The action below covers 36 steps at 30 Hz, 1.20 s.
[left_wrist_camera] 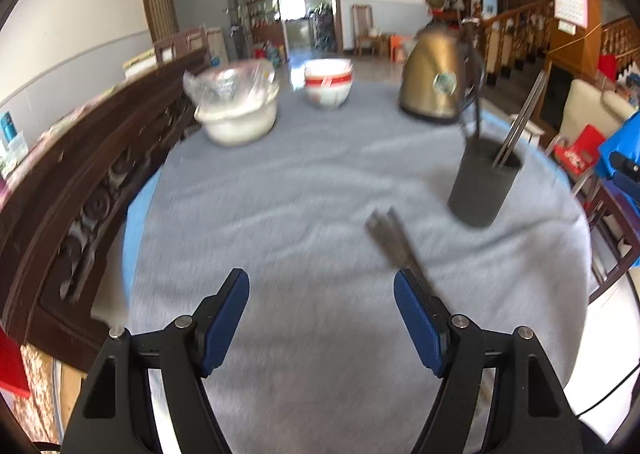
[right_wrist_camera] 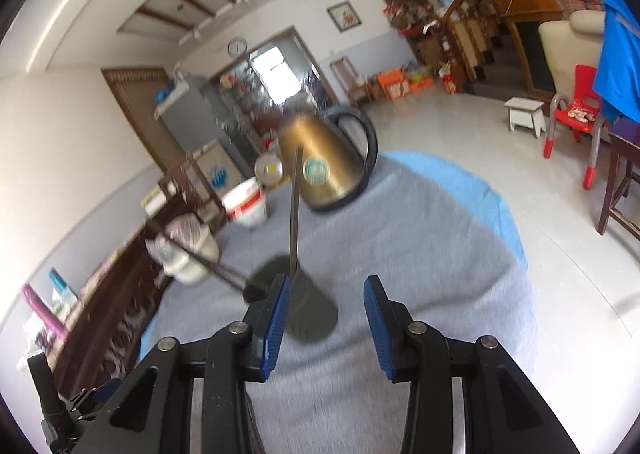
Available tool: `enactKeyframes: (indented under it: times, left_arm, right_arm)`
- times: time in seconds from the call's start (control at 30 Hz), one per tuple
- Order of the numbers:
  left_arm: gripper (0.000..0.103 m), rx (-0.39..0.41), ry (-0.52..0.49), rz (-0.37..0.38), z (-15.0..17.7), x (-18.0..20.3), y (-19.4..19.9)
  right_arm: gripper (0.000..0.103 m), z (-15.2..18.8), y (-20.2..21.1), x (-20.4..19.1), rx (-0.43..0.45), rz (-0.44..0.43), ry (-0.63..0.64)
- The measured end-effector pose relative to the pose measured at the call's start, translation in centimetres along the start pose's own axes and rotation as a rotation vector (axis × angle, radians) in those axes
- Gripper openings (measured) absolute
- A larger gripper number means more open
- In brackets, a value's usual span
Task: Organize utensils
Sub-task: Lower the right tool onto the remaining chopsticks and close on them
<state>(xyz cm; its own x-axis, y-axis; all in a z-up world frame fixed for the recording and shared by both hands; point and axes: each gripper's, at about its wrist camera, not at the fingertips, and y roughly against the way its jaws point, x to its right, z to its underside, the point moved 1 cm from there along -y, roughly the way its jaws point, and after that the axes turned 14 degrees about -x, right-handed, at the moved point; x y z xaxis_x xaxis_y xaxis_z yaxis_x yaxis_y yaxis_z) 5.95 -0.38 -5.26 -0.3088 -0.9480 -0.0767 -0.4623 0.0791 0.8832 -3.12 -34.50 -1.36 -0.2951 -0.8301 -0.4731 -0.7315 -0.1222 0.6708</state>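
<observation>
Here we scan from the left: a lidded white pot (left_wrist_camera: 240, 109) and stacked bowls (left_wrist_camera: 328, 83) sit at the far edge of the cloth-covered surface (left_wrist_camera: 280, 193), out of our working area, with a brass kettle (left_wrist_camera: 434, 77) further right. Our left gripper (left_wrist_camera: 322, 318) hovers with its fingers spread wide, holding nothing. Just beyond its right finger lies a pair of metal utensils (left_wrist_camera: 394, 240), blurred, loose on the cloth. Further right stands the dark holder cup (left_wrist_camera: 482, 185), already carrying chopsticks (left_wrist_camera: 520, 125) upright, which we judge to be the collecting point. Our right gripper (right_wrist_camera: 326, 314) hangs just above that cup, fingers apart and empty.
</observation>
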Motion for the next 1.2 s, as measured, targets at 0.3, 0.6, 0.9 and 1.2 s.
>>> enactKeyframes:
  times: [0.3, 0.6, 0.9, 1.2]
  left_arm:
    - [0.076, -0.066, 0.049, -0.035, 2.9, -2.0, -1.8]
    - [0.076, -0.046, 0.038, -0.018, 2.6, -1.8, -1.6]
    - [0.076, -0.058, 0.035, 0.023, 2.6, -1.5, -2.3]
    - [0.076, -0.065, 0.058, 0.040, 2.7, -2.5, -2.7]
  right_arm:
    - [0.042, 3.1, -3.4, -2.6, -0.145, -0.043, 0.074]
    - [0.042, 5.9, -6.2, -5.9, -0.265, -0.077, 0.154]
    - [0.042, 7.2, -8.0, -8.3, -0.347, -0.094, 0.209]
    - [0.047, 8.1, -9.3, -10.0, -0.405, -0.110, 0.238]
